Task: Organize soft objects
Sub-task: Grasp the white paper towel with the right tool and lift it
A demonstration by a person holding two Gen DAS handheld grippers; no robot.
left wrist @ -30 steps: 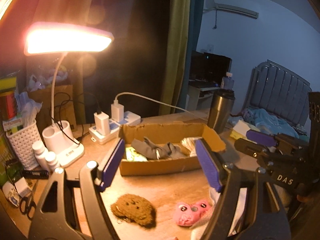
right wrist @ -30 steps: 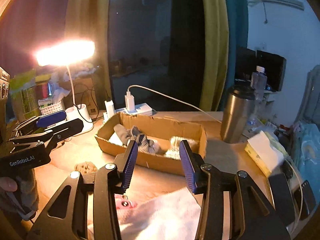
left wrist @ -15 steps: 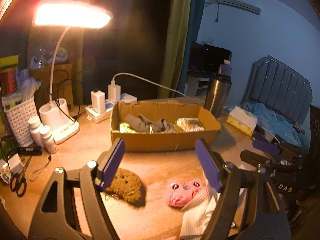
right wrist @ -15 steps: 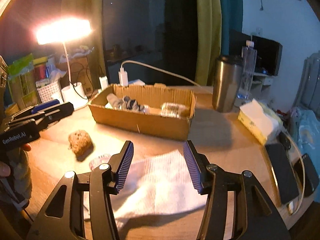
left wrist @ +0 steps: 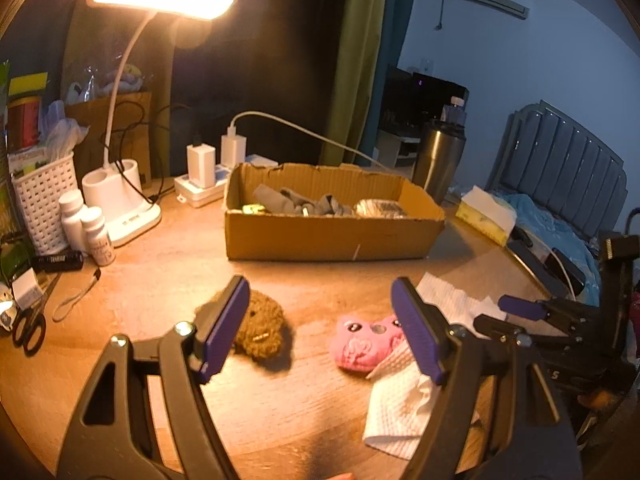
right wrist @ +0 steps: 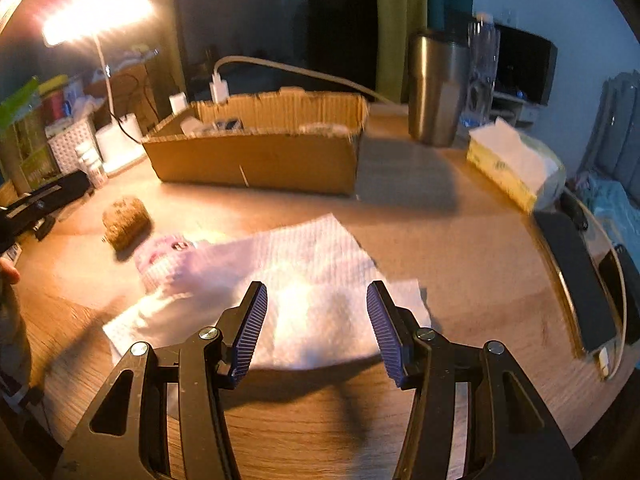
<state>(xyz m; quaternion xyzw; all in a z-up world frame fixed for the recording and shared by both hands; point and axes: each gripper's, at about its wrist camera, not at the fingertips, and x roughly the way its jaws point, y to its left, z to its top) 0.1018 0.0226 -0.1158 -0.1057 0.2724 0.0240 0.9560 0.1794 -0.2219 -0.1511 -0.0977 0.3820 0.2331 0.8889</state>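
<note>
Left wrist view, far left of the left tool (left wrist: 316,324): white lattice basket (left wrist: 42,208), two white bottles (left wrist: 86,226), scissors (left wrist: 28,328) and a lit desk lamp (left wrist: 120,184) on the wooden worktop (left wrist: 160,276).

Ahead of the left tool: cardboard box (left wrist: 328,236), open-topped, holding grey fabric pieces (left wrist: 304,204) and a pale bundle at its right end. White power strip (left wrist: 204,190) with chargers sits behind the box's left corner.

Left tool: jaws apart, nothing between the pads. Brown plush (left wrist: 260,332) lies on the worktop just beyond the left finger, partly hidden by it. Pink plush (left wrist: 364,342) lies beside the right finger, its right edge overlapped by the white cloth (left wrist: 400,412).

Right of the left tool: steel tumbler (left wrist: 438,160) past the box's right end, tissue pack (left wrist: 486,216) near the worktop's edge, and the right tool (left wrist: 516,312) low over the cloth.

Right wrist view, right tool (right wrist: 316,324): jaws apart, empty, poised above the near edge of the white cloth (right wrist: 304,280). Whether the pads touch the cloth cannot be told. Pink plush (right wrist: 164,256) lies ahead-left, partly under the cloth; brown plush (right wrist: 126,224) is further left, apart from it. Cardboard box (right wrist: 256,160) stands beyond both. Two dark phones (right wrist: 576,276) lie at the worktop's right rim.
</note>
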